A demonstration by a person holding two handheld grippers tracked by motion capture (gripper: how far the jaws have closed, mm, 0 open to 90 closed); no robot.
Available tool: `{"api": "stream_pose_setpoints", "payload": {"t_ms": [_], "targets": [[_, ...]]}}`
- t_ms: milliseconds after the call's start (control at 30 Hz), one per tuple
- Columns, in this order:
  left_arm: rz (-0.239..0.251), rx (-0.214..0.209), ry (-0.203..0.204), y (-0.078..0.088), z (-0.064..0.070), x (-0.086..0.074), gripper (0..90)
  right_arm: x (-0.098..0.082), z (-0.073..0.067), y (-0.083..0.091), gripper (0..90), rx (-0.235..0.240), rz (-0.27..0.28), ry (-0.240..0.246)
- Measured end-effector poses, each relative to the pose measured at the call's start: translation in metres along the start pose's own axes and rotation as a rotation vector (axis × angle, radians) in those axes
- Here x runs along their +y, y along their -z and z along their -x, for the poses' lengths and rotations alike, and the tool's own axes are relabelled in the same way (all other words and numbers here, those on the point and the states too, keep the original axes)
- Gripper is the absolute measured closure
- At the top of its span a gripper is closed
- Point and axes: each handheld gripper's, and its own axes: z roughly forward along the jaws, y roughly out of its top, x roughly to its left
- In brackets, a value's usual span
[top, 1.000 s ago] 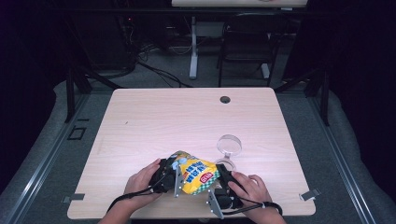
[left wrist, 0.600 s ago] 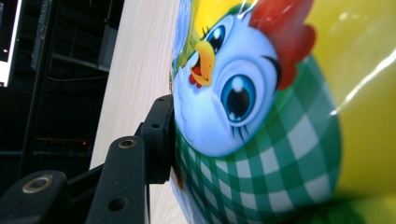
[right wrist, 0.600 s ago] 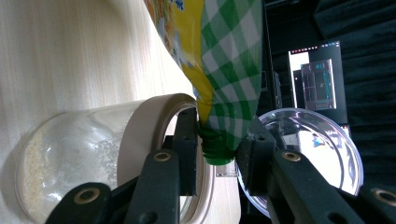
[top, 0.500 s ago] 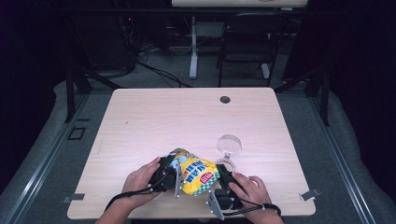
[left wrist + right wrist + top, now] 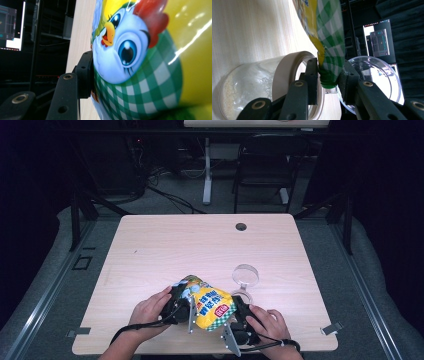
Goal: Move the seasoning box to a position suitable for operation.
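A yellow snack bag (image 5: 210,303) with a cartoon chicken and green checks is held up just above the table's front edge, between my two grippers. My left gripper (image 5: 184,307) is shut on the bag's puffed body; in the left gripper view one black finger (image 5: 84,74) presses into the chicken print (image 5: 130,50), and the bag hides the other finger. My right gripper (image 5: 327,75) is shut on the bag's crimped green end (image 5: 329,62). A hand wraps around each gripper.
A clear jar (image 5: 259,85) with a tan rim stands right beside the right gripper, with some white grains inside. Its clear round lid (image 5: 246,275) lies on the wooden table (image 5: 200,245) just beyond. A dark cable hole (image 5: 241,226) sits near the far edge.
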Motion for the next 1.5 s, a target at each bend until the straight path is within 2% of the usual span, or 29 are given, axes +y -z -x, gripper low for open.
{"api": "stream_pose_setpoints", "payload": {"t_ms": [433,767,1267,1500], "targets": [[-0.019,0.016,-0.063,0.003,-0.008,0.004,55.0,0.0,0.001,0.0,71.6,-0.006,0.002,-0.011],[-0.031,0.009,-0.101,0.004,-0.014,0.008,55.0,-0.001,0.002,-0.001,71.5,0.005,0.003,-0.043],[-0.051,-0.025,-0.12,0.006,-0.021,0.01,55.0,-0.001,0.003,0.0,71.6,0.021,0.001,-0.099],[-0.07,-0.022,-0.15,0.008,-0.023,0.013,55.0,-0.002,0.003,-0.001,71.6,0.025,0.002,-0.118]]}}
